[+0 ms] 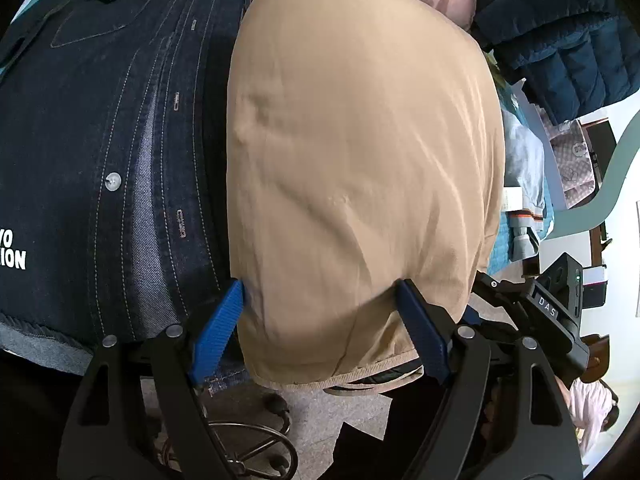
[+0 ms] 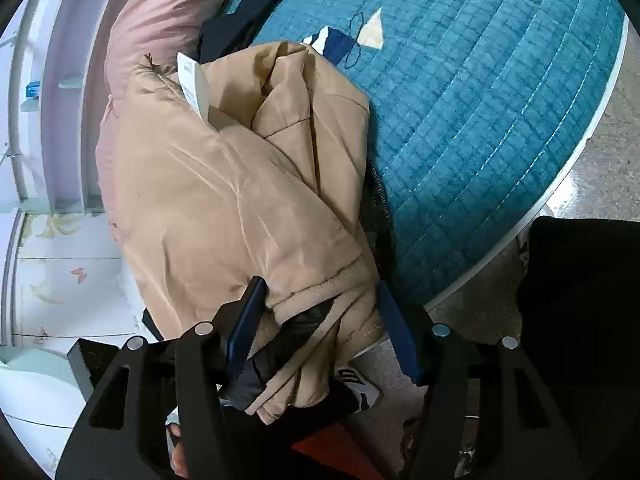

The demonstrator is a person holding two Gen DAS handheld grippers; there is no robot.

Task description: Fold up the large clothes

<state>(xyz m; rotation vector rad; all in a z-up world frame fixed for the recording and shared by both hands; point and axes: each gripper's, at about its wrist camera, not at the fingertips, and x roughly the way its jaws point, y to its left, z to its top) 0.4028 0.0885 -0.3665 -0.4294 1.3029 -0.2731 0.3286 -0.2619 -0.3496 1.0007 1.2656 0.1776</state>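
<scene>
A tan padded jacket (image 1: pixel 360 168) lies folded over a dark denim shirt (image 1: pixel 112 152) on the bed. My left gripper (image 1: pixel 324 332) is wide around the jacket's near hem; its blue fingertips (image 1: pixel 218 328) flank the fabric without pinching it. In the right wrist view the same tan jacket (image 2: pixel 224 200) is bunched up, with a white label (image 2: pixel 192 80) showing. My right gripper (image 2: pixel 320 320) has its blue fingers (image 2: pixel 246 324) around the ribbed cuff and dark lining at the jacket's end, with the bundle filling the gap.
A teal quilted bedspread (image 2: pixel 480 120) covers the bed, with its edge and the floor (image 2: pixel 600 168) to the right. A pink garment (image 2: pixel 160 20) and white furniture (image 2: pixel 60 160) lie left. A navy puffer jacket (image 1: pixel 560 40) and light clothes (image 1: pixel 524 184) lie right. Chair base (image 1: pixel 248 440) below.
</scene>
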